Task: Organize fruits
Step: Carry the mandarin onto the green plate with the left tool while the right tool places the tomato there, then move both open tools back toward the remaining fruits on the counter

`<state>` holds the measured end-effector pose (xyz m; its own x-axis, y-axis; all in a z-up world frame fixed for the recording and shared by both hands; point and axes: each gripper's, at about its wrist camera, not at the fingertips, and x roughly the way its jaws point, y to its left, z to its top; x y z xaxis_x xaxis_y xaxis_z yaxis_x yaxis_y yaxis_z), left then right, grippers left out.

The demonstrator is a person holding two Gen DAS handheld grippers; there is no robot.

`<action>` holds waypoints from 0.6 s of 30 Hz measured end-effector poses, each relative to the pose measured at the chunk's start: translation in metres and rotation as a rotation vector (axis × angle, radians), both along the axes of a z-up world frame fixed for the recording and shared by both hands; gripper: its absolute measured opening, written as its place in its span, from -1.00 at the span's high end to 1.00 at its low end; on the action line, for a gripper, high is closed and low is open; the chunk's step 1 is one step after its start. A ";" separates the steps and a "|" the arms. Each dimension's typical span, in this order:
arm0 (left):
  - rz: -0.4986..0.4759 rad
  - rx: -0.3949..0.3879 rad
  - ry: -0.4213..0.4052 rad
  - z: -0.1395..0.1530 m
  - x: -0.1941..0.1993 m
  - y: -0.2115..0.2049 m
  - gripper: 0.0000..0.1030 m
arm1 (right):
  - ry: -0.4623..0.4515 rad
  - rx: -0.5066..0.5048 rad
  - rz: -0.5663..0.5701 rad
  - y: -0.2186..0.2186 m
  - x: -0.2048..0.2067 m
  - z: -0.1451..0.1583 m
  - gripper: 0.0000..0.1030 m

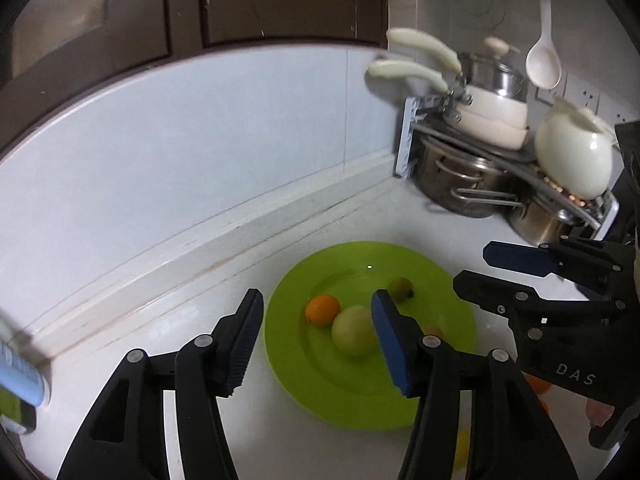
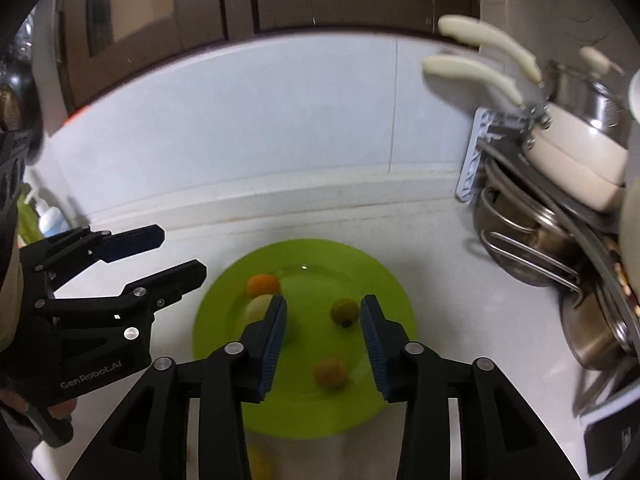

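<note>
A lime-green plate [image 1: 320, 380] [image 2: 384, 280] lies on the white counter. On it are an orange [image 1: 322, 310] [image 2: 262, 285], a pale green apple [image 1: 353, 330] [image 2: 256, 308], a small greenish fruit [image 1: 401, 288] [image 2: 344, 311] and a small brownish-orange fruit [image 2: 330, 373]. My left gripper [image 1: 316, 344] [image 2: 182, 254] is open and empty above the plate's left part. My right gripper [image 2: 323, 344] [image 1: 472, 268] is open and empty above the plate, its fingers either side of the two small fruits. A yellow fruit [image 2: 260, 462] [image 1: 462, 446] and orange fruits [image 1: 538, 386] lie off the plate.
A dish rack [image 1: 408, 140] [image 2: 472, 160] with steel pots, cream pans and a white jug [image 1: 574, 152] stands at the right against the wall. A raised white ledge [image 1: 160, 252] runs behind the plate. A bottle [image 1: 20, 376] [image 2: 52, 220] is at the left.
</note>
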<state>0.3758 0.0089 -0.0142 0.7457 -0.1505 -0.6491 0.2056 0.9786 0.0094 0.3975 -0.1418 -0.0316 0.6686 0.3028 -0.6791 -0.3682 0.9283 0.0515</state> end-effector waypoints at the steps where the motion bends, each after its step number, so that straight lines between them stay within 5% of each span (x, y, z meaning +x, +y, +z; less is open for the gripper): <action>1: 0.002 -0.002 -0.006 0.002 -0.006 0.001 -0.14 | -0.013 0.004 -0.003 -0.001 -0.008 0.003 0.20; 18: 0.054 -0.050 -0.086 0.027 -0.108 0.017 -0.52 | -0.138 -0.003 -0.090 -0.016 -0.112 0.028 -0.05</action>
<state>0.2680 0.0260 0.0129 0.8065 -0.1391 -0.5747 0.1533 0.9879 -0.0239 0.2856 -0.1582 -0.0034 0.7800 0.2351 -0.5799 -0.2865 0.9581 0.0030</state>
